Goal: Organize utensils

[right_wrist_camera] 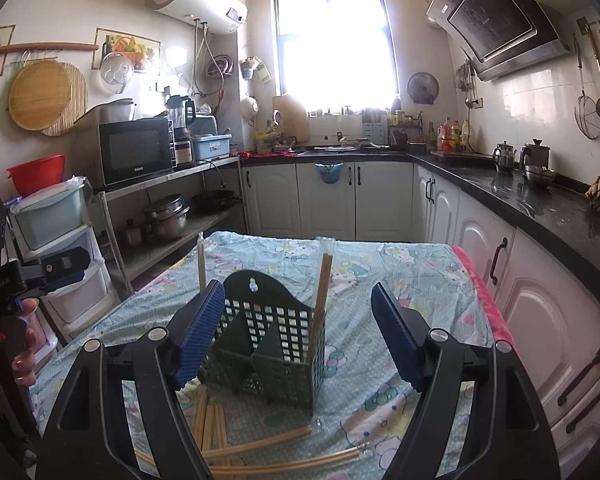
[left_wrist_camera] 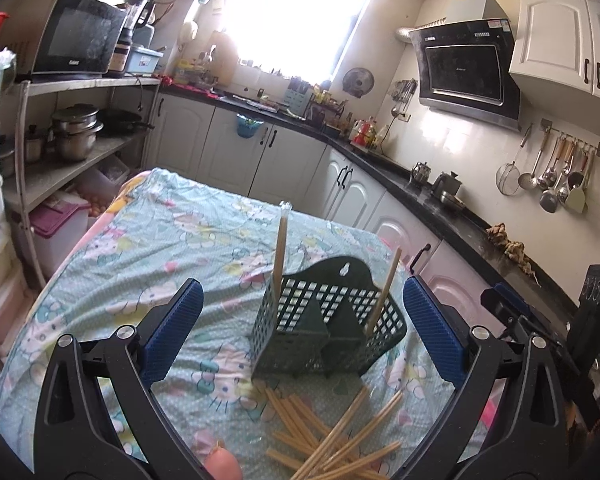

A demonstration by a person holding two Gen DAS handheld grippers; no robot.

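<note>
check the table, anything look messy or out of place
Yes. A heap of chopsticks lies crisscrossed on the tablecloth in front of the dark green holder, not in it. Only two chopsticks stand in the holder, one per outer compartment, both leaning. Both claws, left and right, are open and empty.

- "Galanz" stands in small pale letters on the lower front frame of the black microwave (right_wrist_camera: 136, 152), readable in the right wrist view and fainter in the left wrist view (left_wrist_camera: 78, 30).
- The range hood (left_wrist_camera: 466, 66) carries a small logo on its dark glass and stickers along its top edge, all too small to read.
- Lettering on the black handle (right_wrist_camera: 0, 284) at the left edge is blurred.
</note>
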